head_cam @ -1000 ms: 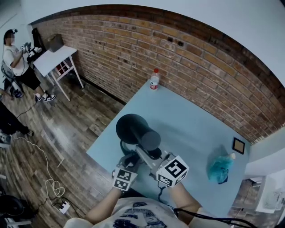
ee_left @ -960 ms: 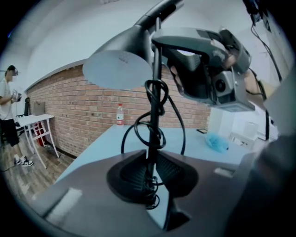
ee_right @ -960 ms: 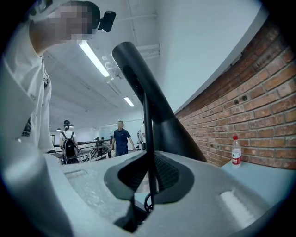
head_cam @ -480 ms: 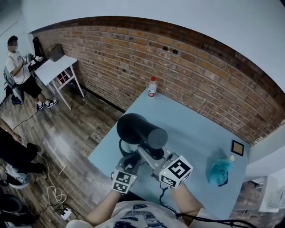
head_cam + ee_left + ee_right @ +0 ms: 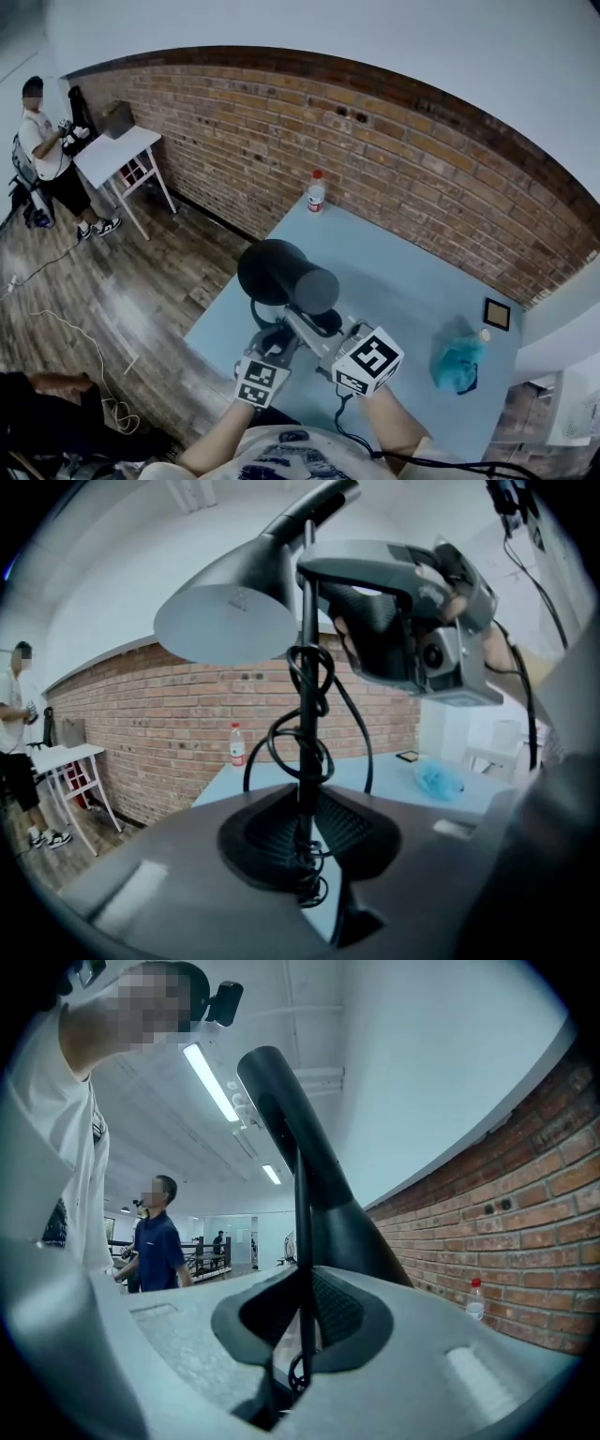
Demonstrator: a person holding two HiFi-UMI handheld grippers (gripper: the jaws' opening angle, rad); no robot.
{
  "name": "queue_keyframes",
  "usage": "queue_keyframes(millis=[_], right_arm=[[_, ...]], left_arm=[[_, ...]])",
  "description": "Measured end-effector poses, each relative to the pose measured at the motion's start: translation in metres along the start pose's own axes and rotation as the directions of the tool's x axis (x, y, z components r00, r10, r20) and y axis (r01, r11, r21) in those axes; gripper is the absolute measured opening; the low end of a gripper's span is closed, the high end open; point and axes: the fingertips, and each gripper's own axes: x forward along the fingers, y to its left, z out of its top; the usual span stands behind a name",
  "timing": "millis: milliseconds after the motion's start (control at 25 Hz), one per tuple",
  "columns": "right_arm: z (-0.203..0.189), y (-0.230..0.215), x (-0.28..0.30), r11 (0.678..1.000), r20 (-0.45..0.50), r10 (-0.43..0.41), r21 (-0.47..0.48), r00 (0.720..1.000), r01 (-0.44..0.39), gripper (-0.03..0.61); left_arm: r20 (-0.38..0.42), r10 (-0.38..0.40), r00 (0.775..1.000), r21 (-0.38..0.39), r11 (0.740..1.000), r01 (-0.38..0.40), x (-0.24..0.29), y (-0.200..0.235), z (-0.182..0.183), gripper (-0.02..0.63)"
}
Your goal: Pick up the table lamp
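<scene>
Risen slightly, the top-heavy table lamp [image 5: 281, 274] hangs between left gripper [image 5: 305, 850] and right gripper [image 5: 302, 1335], jaws pinching its thin, stiff stem [image 5: 307, 714], shade [image 5: 225, 621] at 11 o'clock.

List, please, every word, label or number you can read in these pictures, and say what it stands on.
No text here can be read.
Bottle label: too small to read.
Marker cubes: black-and-white square patterns, no letters.
Shirt print: too blurred to read.
</scene>
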Motion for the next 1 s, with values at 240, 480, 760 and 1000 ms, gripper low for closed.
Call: queue_keyframes(millis=[240, 480, 760, 1000], right_arm=[[0.0057, -0.0012, -0.0037, 1.0, 0.011, -0.002, -0.002, 1.0, 0.002, 0.033], [0.0054, -0.0019, -0.0046, 1.0, 0.018, -0.001, 0.003, 1.0, 0.001, 0.034], [0.0056, 0.0013, -0.0046, 1.0, 0.016, 0.006, -0.008, 1.0, -0.006, 0.034], [0.0028, 0.0035, -0.005, 1.0, 0.011, 0.011, -0.014, 1.0, -0.011, 0.032]], left_arm=[[0.003, -0.001, 1.0, 0.008, 1.0, 0.001, -0.0006, -0.0018, 0.0064, 0.045], [0.002, 0.005, 1.0, 0.009, 1.0, -0.005, -0.0014, -0.0003, 0.0071, 0.044], [0.001, 0.008, 1.0, 0.011, 1.0, -0.008, -0.0023, -0.0003, 0.0074, 0.044], [0.0, 0.007, 1.0, 0.011, 1.0, -0.007, -0.0028, -0.0017, 0.0041, 0.044]])
